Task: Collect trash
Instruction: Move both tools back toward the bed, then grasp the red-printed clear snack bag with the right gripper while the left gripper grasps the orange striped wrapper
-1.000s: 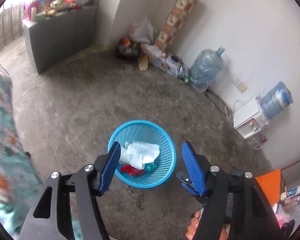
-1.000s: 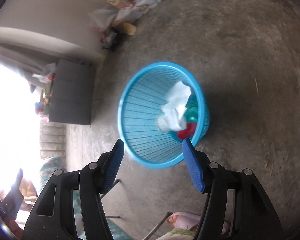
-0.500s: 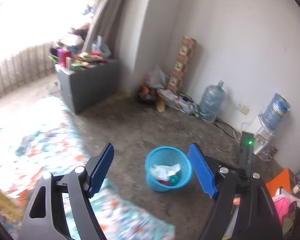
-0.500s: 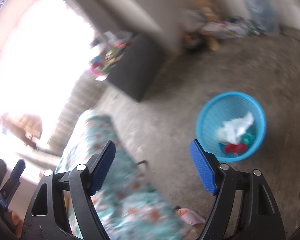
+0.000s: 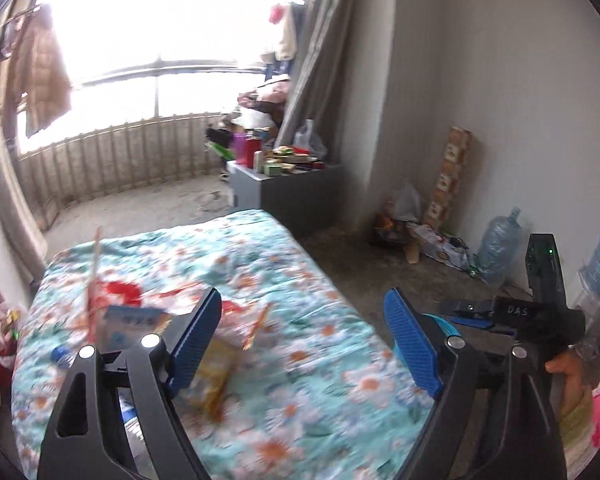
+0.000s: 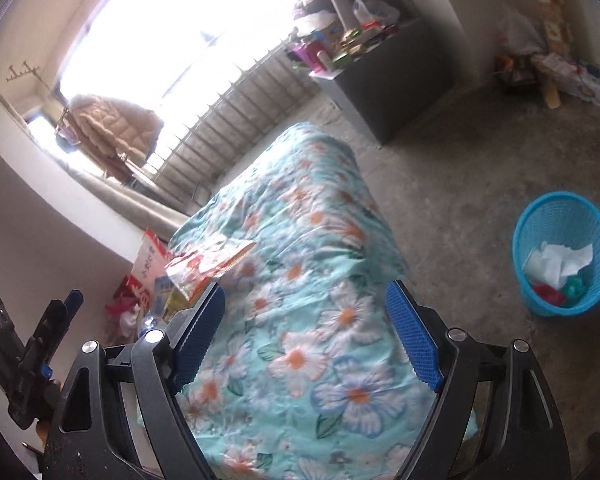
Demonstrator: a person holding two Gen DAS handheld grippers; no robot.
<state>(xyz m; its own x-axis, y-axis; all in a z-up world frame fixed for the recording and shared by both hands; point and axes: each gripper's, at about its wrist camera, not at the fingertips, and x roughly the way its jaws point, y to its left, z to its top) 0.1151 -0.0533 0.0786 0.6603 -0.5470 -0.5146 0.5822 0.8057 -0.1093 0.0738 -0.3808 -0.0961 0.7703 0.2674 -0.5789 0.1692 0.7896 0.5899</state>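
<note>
Right wrist view alone shows the whole blue basket (image 6: 562, 254) with paper; both grippers' jaws spread, empty.

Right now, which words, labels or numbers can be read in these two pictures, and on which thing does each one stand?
"DAS": white letters on the black body of the right gripper, seen from the left wrist; more letters may be hidden.
White and red bag beside the bed: large red characters, too blurred to read.
Blue and white packet on the floral bedcover: print too blurred to read.
Tall patterned box against the wall: print too small to read.
</note>
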